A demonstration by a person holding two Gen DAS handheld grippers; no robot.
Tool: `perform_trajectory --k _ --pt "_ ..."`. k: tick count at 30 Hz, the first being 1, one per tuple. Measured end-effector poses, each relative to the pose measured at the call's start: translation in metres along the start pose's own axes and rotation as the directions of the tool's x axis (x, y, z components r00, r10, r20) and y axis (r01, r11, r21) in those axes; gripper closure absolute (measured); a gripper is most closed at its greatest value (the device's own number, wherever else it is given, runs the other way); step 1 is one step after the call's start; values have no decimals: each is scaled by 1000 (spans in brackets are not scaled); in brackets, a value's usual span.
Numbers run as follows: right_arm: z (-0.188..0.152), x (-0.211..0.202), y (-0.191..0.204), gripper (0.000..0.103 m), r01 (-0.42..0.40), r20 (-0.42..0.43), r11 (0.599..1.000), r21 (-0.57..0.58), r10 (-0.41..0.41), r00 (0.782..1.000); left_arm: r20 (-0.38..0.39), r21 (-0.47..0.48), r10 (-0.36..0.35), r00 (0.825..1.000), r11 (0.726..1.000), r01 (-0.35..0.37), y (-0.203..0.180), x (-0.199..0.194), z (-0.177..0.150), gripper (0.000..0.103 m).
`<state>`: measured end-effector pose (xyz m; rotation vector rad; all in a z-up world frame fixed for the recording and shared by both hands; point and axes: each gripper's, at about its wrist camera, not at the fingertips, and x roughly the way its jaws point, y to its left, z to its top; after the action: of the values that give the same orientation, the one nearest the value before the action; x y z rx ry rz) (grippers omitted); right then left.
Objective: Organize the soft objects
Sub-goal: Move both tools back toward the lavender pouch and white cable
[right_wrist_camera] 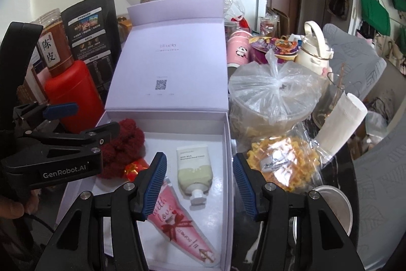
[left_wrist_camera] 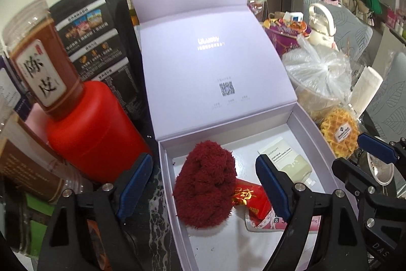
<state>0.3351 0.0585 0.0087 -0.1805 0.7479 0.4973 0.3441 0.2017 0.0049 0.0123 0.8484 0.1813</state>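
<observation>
- The left gripper hangs over the near left part of the open box, its two blue-padded fingers spread wide and clasping nothing; the left finger sits outside the box's left wall, the right finger above the interior.
- Between those fingers lies one dark red fluffy bundle, resting on the box floor against the left wall, its long axis running from about 6 to 12 o'clock, slightly tilted; it touches neither pad.
- One red packet with gold print lies at the bundle's 3 o'clock side, partly tucked under it.
- The right gripper is released too, fingers wide apart and empty, straddling the box's right wall.
- One pink pouch lies flat on the floor, long axis from 11 to 5 o'clock, its upper end hidden behind the left finger.
- One cream tube lies just beyond it, cap pointing to 6 o'clock, flat end to 12.
- The lid stands upright at the far edge.
- Further off: one red canister at 10 o'clock, one bagged waffle at 3 o'clock, and one knotted plastic bag behind that.
</observation>
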Motion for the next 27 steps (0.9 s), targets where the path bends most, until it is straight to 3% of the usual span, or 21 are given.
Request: perform_trajectory --k 13,27 --pt "9 -68 11 47 35 155 999 -32 -30 987 121 -26 -44 992 999 48 17 -69 3 19" --pt "4 -127 19 45 64 273 996 -69 -43 961 248 6 -76 966 997 77 9 -127 -4 19"
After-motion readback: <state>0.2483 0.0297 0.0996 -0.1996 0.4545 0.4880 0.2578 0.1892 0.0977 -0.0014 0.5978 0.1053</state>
